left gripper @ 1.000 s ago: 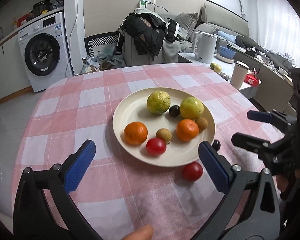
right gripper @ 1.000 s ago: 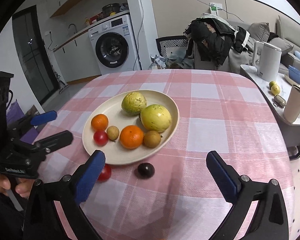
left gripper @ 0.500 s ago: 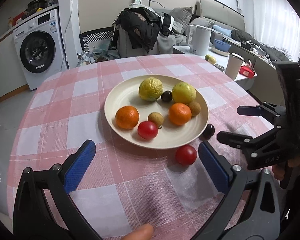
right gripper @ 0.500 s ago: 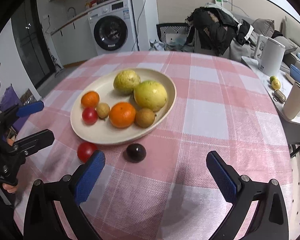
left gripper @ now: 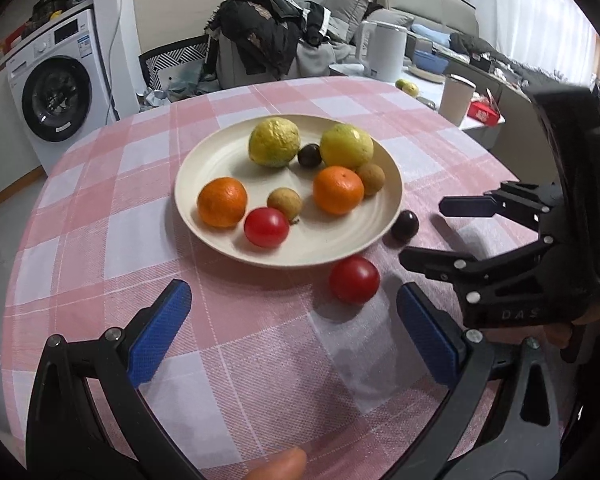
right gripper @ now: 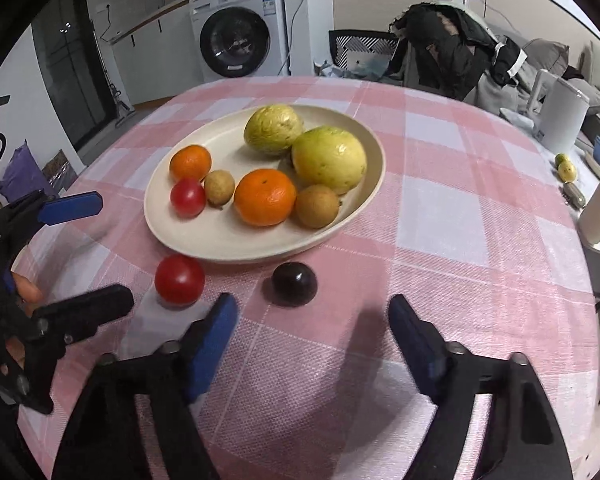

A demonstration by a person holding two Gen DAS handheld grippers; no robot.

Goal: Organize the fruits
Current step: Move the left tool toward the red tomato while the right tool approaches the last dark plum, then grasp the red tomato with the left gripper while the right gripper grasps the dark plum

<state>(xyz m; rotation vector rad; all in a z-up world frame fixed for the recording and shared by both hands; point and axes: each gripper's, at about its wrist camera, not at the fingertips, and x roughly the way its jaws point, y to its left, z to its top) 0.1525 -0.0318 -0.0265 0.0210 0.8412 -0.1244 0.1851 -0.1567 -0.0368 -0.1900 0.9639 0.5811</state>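
Note:
A cream plate (left gripper: 220, 152) (right gripper: 220, 240) on the pink checked tablecloth holds two yellow-green fruits, two oranges, two small brown fruits, a red tomato and a dark plum. A loose red tomato (left gripper: 354, 280) (right gripper: 179, 279) and a loose dark plum (left gripper: 405, 225) (right gripper: 294, 283) lie on the cloth beside the plate's near rim. My left gripper (left gripper: 292, 328) is open and empty, just short of the loose tomato. My right gripper (right gripper: 312, 344) is open and empty, just short of the loose plum; it also shows in the left wrist view (left gripper: 440, 232).
The round table's edge curves close on all sides. A side table at the right carries a white kettle (right gripper: 560, 116), a cup (left gripper: 456, 98) and small items. A washing machine (right gripper: 240, 28) and a clothes-covered chair (left gripper: 268, 44) stand beyond the table.
Both grippers have moved forward and lower toward the plate. The loose tomato and plum now sit nearer the fingertips. The right gripper's jaws stand a little narrower than before.

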